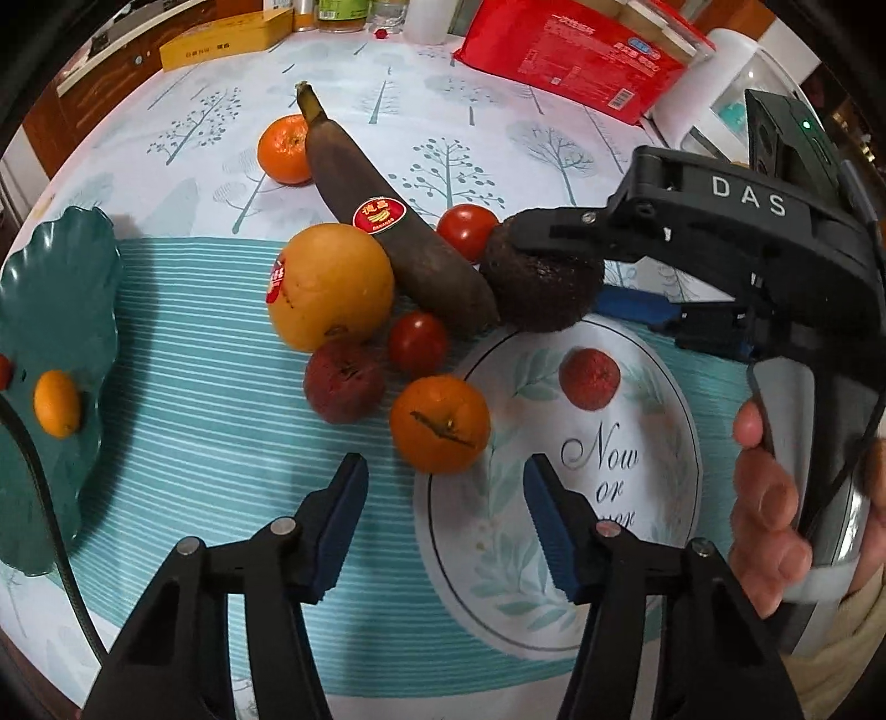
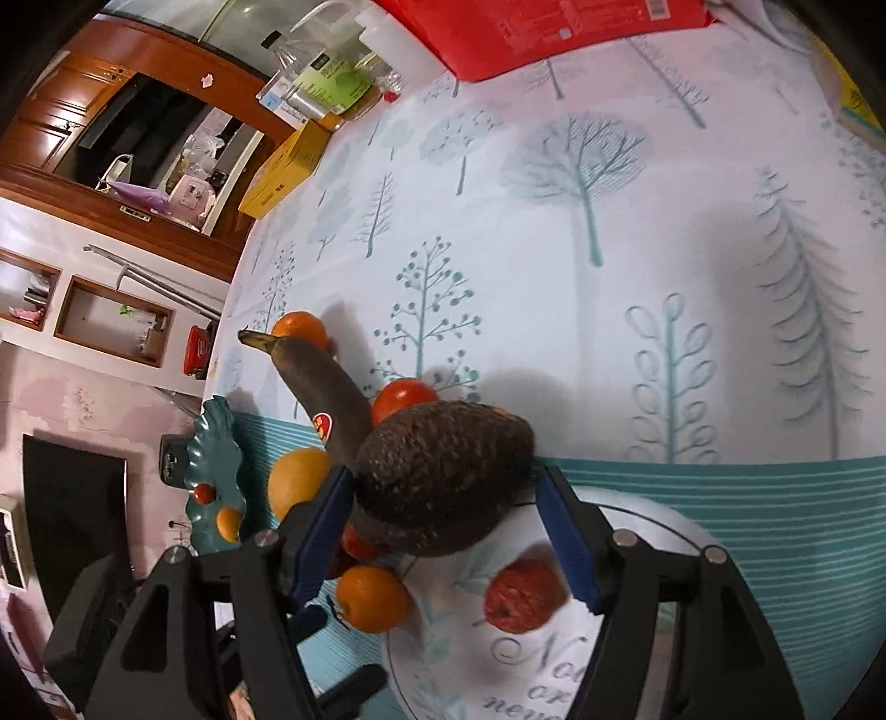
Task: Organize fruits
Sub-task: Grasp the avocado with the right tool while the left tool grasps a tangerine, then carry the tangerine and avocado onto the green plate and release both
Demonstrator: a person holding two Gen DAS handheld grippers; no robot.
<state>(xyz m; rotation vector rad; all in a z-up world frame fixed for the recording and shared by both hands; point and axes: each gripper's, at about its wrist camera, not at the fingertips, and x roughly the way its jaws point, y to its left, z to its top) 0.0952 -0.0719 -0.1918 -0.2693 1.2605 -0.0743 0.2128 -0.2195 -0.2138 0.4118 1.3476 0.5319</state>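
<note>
My left gripper (image 1: pixel 446 476) is open just short of a tangerine (image 1: pixel 440 423) that lies against the white plate's rim (image 1: pixel 653 498); nothing sits between its pads. My right gripper (image 2: pixel 443 479) straddles a dark avocado (image 2: pixel 443 459) at the plate's far rim, with a gap showing at the right pad (image 2: pixel 565 531). One red fruit (image 1: pixel 590 379) lies on the white plate. A big orange (image 1: pixel 329 285), a brown banana (image 1: pixel 387 221), two tomatoes (image 1: pixel 468 230) and a dark red fruit (image 1: pixel 343 382) cluster on the mat. The green leaf plate (image 1: pixel 55 288) holds a small tangerine (image 1: pixel 55 411).
Another tangerine (image 1: pixel 285 148) sits behind the banana. A red packet (image 1: pixel 570 50), a yellow box (image 1: pixel 227 39) and bottles line the table's far edge. A person's hand (image 1: pixel 769 487) holds the right gripper's handle. A black cable (image 1: pixel 44 498) crosses the green plate.
</note>
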